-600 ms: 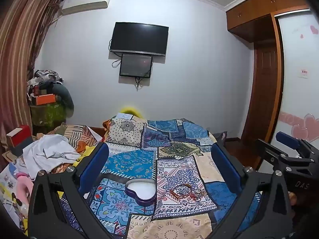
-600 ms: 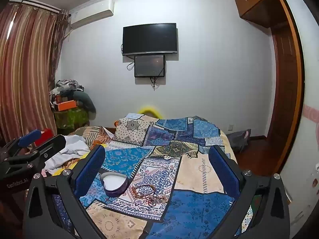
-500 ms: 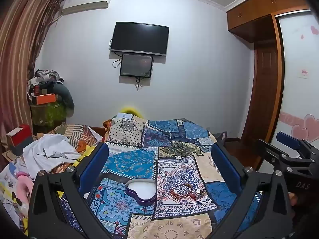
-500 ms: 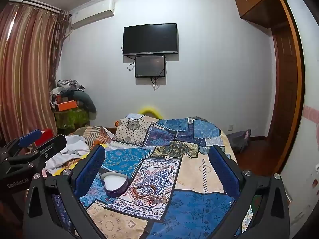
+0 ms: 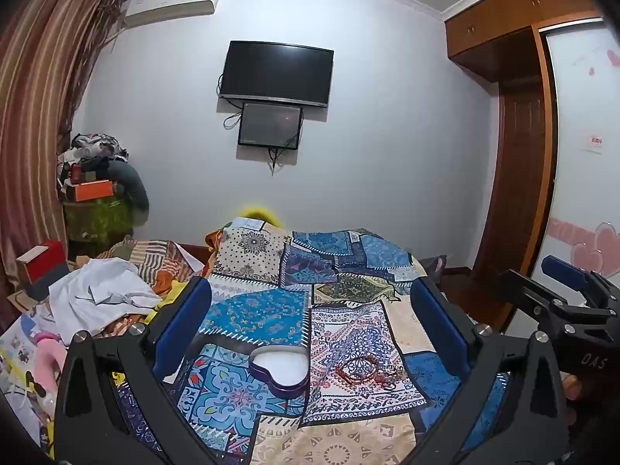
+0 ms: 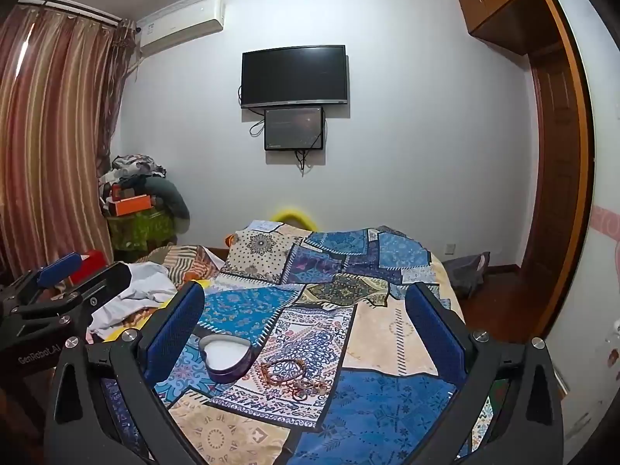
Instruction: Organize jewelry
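A purple heart-shaped box (image 5: 279,368) with a white lining lies open on the patchwork bedspread (image 5: 271,310); it also shows in the right wrist view (image 6: 226,356). A small pile of red-brown bracelets (image 5: 366,371) lies just right of it, seen also in the right wrist view (image 6: 292,378). My left gripper (image 5: 310,317) is open and empty, held above and short of the box. My right gripper (image 6: 306,317) is open and empty, held above the jewelry. Each gripper shows at the edge of the other's view.
A heap of white cloth (image 5: 97,294) and striped fabric lies on the bed's left side. A cluttered stand with an orange box (image 5: 93,190) is at the left wall. A TV (image 5: 275,73) hangs on the far wall. A wooden door (image 5: 519,178) is on the right.
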`<state>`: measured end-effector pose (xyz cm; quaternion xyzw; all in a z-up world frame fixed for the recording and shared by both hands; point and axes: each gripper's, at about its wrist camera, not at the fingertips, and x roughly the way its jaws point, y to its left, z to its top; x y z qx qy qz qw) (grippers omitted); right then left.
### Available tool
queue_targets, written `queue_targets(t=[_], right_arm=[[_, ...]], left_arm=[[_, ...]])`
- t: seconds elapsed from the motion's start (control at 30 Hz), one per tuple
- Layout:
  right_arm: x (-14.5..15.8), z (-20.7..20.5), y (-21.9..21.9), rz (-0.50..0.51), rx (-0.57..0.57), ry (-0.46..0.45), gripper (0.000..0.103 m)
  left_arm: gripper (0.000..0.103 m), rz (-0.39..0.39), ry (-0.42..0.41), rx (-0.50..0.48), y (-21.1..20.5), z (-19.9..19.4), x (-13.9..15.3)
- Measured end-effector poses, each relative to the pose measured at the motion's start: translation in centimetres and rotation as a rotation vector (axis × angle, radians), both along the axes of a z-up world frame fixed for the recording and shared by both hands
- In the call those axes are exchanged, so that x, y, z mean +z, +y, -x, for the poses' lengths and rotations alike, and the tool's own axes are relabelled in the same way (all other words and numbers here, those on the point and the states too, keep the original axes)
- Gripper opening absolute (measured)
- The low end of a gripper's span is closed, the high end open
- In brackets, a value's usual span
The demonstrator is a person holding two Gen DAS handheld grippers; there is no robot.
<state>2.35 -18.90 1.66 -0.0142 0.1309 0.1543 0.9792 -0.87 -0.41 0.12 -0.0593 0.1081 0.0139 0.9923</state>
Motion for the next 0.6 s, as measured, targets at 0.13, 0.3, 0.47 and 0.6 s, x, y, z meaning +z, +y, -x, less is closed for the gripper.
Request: queue_targets(t=[0.13, 0.3, 0.47, 0.6], right_arm=[[-0.1, -0.1, 0.0, -0.001, 0.000, 0.001, 0.103], [-0.1, 0.1, -0.1, 0.000, 0.001, -0.001, 0.103], [0.0, 0.2, -0.1, 0.000, 0.001, -0.001, 0.103], [-0.1, 0.1, -0.1, -0.001, 0.002, 0.002, 0.103]], left_arm=[[0.103, 0.007, 0.012, 0.000, 0.7, -0.8, -0.5], [0.103, 0.004, 0.020, 0.000, 0.6, -0.7, -0.7], [0.103, 0.006, 0.019, 0.001, 0.7, -0.5, -0.6], [0.103, 0.005, 0.026, 0.001, 0.6, -1.1, -0.7]])
